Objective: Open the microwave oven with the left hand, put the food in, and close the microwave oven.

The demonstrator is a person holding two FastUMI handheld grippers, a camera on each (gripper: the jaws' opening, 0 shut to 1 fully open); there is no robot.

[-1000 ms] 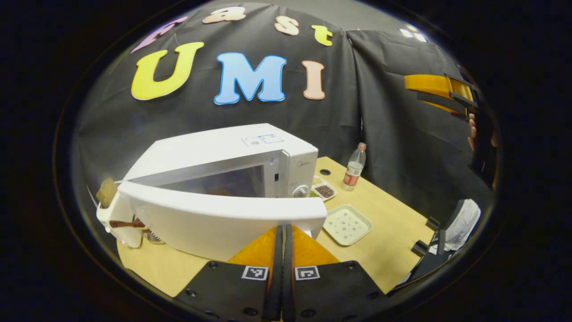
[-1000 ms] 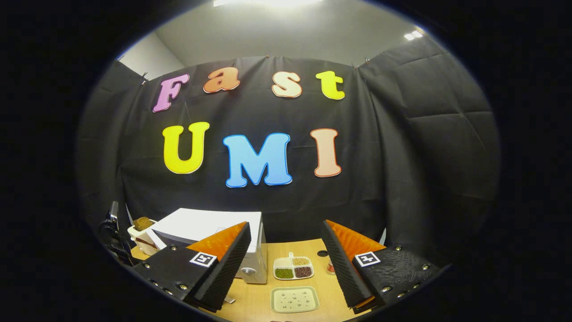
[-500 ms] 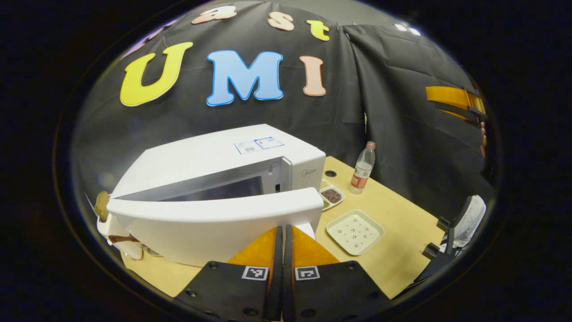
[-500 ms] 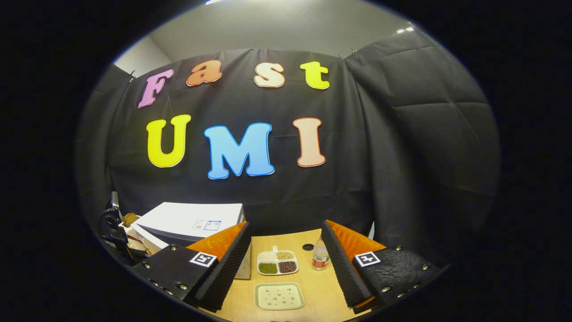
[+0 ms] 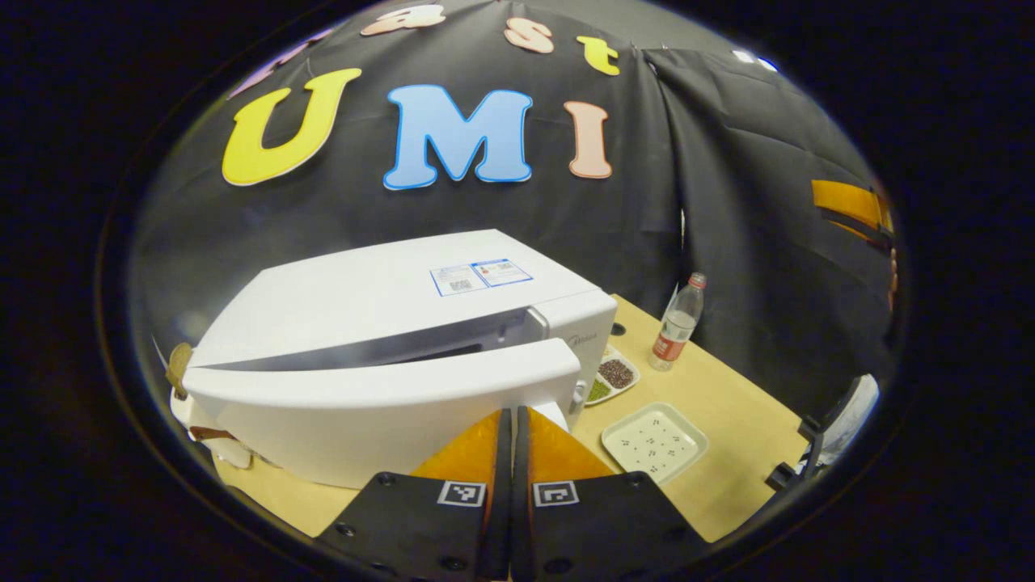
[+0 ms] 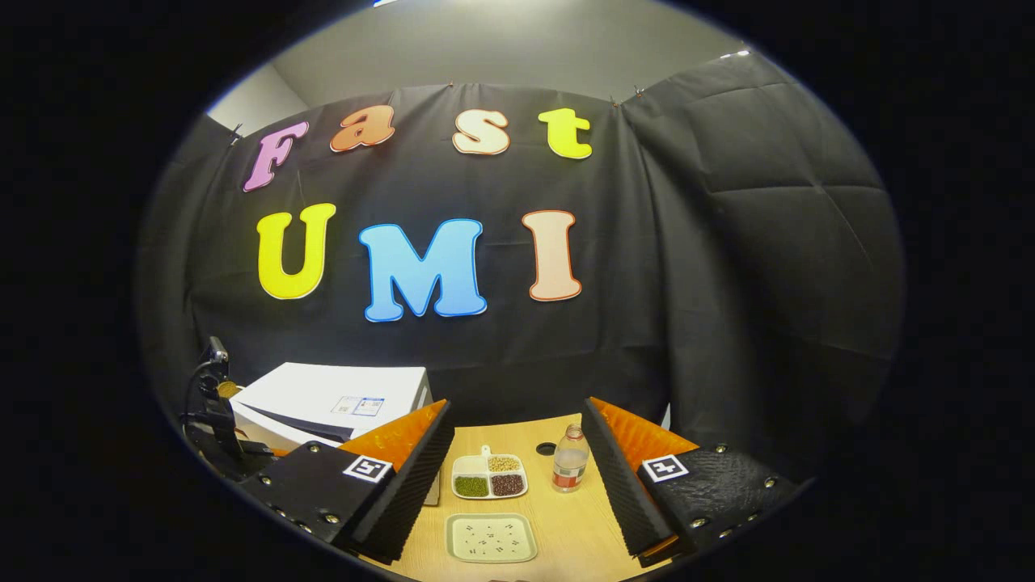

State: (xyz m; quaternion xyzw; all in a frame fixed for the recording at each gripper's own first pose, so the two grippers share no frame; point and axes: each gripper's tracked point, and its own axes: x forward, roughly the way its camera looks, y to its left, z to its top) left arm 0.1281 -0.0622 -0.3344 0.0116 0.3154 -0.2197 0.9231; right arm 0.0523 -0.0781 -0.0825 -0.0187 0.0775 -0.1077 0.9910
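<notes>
Left gripper (image 5: 511, 420): fingers pressed together, tips against the microwave door (image 5: 380, 404), which stands slightly ajar on the microwave oven (image 5: 388, 291) at the table's (image 5: 728, 453) left end. Food cannot be seen through the gap.

Right gripper (image 6: 513, 453): fingers spread, empty, held above the table.

Risk, as judged: tips sliding off the smooth door, or the push shifting the oven, leaving it unlatched.

- The left gripper view looks from close against the microwave (image 5: 388, 356), facing its door.
- The right gripper view looks from farther back and higher; both share the table (image 6: 566, 525).
</notes>
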